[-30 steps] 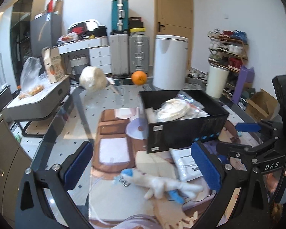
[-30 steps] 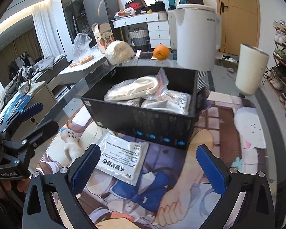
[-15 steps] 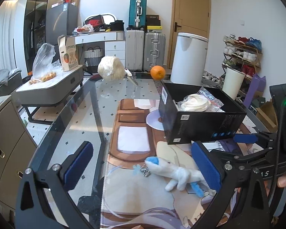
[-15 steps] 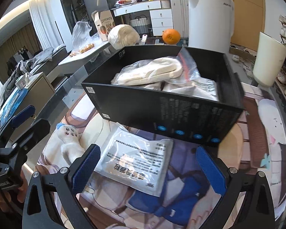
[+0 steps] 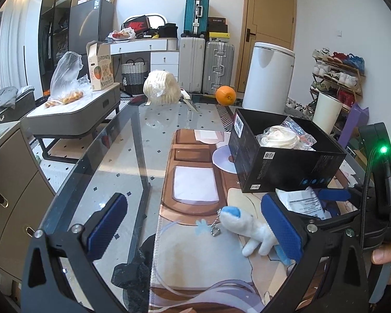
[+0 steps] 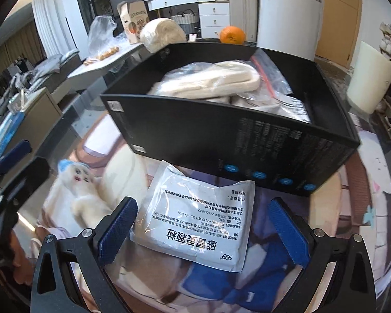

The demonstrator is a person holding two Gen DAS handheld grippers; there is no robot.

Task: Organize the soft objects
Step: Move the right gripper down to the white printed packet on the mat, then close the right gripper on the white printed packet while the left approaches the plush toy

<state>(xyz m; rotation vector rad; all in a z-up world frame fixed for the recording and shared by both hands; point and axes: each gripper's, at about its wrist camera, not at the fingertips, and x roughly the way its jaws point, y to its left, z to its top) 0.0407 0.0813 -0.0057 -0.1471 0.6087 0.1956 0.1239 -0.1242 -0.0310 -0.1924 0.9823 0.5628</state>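
Observation:
A black box [image 6: 247, 140] [image 5: 286, 167] on the printed desk mat holds several bagged white soft items [image 6: 213, 83]. In front of it lies a flat white packet with printed text [image 6: 198, 219] [image 5: 302, 203]. My right gripper [image 6: 200, 229] hovers open just over the packet, a finger on each side. A small white plush toy with a blue top [image 5: 247, 229] [image 6: 78, 190] lies on the mat left of the packet. My left gripper [image 5: 195, 227] is open, with the toy near its right finger [image 5: 281, 227].
The mat [image 5: 195, 260] lies on a glass table [image 5: 112, 156]. At the table's far end are a bagged white bundle [image 5: 160, 91] and an orange [image 5: 225, 96]. A white bin [image 5: 268, 75], suitcases and a shoe rack stand beyond.
My right gripper has dropped closer to the packet, which now sits between its fingers. The left gripper has swung left and pulled back, so the toy and box lie further right in its view.

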